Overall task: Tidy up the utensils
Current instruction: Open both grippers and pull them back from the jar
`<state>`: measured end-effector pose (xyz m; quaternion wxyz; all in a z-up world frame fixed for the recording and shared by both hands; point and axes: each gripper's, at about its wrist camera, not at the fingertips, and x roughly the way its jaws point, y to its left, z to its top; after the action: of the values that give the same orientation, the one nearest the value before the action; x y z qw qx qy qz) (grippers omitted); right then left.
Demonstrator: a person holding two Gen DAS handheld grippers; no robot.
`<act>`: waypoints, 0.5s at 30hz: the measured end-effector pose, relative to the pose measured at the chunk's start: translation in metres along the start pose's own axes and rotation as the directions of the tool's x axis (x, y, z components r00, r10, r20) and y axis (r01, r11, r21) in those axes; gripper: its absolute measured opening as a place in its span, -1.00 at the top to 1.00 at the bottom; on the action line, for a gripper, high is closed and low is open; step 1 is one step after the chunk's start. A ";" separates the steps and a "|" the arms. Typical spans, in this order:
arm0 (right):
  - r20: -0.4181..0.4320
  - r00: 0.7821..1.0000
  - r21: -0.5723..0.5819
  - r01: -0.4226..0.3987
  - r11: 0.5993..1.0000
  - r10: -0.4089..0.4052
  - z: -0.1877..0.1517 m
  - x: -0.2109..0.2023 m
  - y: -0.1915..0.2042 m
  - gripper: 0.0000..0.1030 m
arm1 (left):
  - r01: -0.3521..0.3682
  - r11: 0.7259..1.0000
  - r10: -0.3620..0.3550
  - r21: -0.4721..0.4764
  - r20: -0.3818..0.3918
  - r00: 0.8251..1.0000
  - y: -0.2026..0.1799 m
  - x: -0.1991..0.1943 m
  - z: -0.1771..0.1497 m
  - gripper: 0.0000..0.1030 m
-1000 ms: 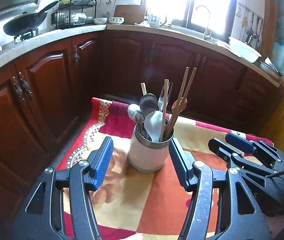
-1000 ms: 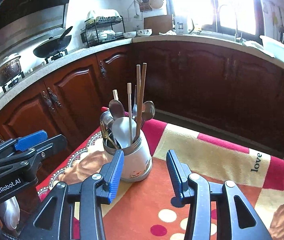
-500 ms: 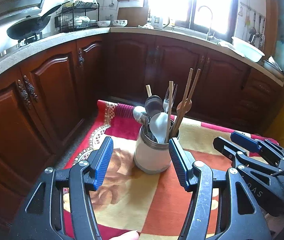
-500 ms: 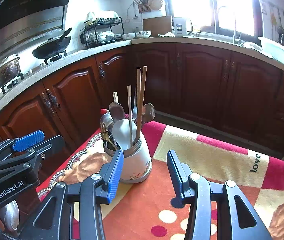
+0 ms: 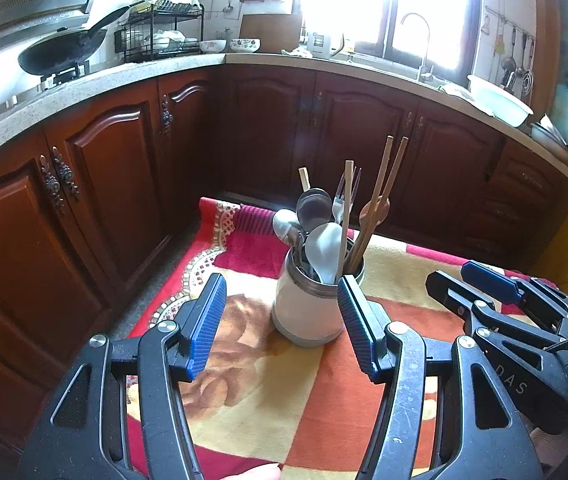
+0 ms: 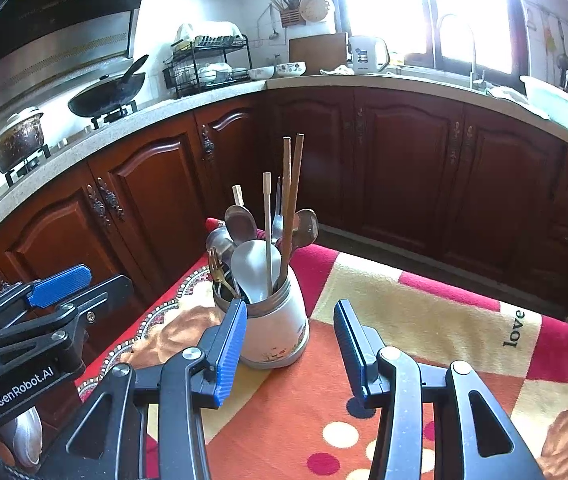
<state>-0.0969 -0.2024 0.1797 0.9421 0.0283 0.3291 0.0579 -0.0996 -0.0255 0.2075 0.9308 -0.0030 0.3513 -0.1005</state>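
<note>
A white utensil holder [image 5: 308, 312] [image 6: 280, 332] stands upright on the patterned blanket [image 5: 252, 380]. It is packed with metal spoons, a white spoon [image 6: 254, 268], forks and wooden chopsticks [image 6: 292, 200]. My left gripper [image 5: 281, 284] is open, and the holder shows between and just beyond its blue pads, untouched. My right gripper [image 6: 290, 308] is open too, with the holder just past its left pad. Each gripper shows in the other's view, the right gripper [image 5: 460, 280] on the holder's right and the left gripper [image 6: 92, 280] on its left. Neither holds anything.
The blanket's left edge [image 5: 204, 280] drops off toward dark wooden cabinets [image 5: 104, 184]. Behind runs a stone counter [image 6: 164, 112] with a wok [image 6: 108, 96], a pot [image 6: 18, 136], a dish rack [image 6: 208, 64] and a white basin [image 6: 556, 104]. A fingertip [image 5: 252, 474] shows at the bottom edge.
</note>
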 end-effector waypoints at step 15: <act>0.002 1.000 -0.013 -0.005 1.000 0.005 0.000 0.001 0.009 0.16 | -0.016 1.000 0.016 0.001 0.011 1.000 0.001 -0.005 -0.001 -0.12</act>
<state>-0.0970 -0.1933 0.1797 0.9425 0.0232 0.3275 0.0621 -0.1036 -0.0237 0.2095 0.9336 -0.0003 0.3460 -0.0933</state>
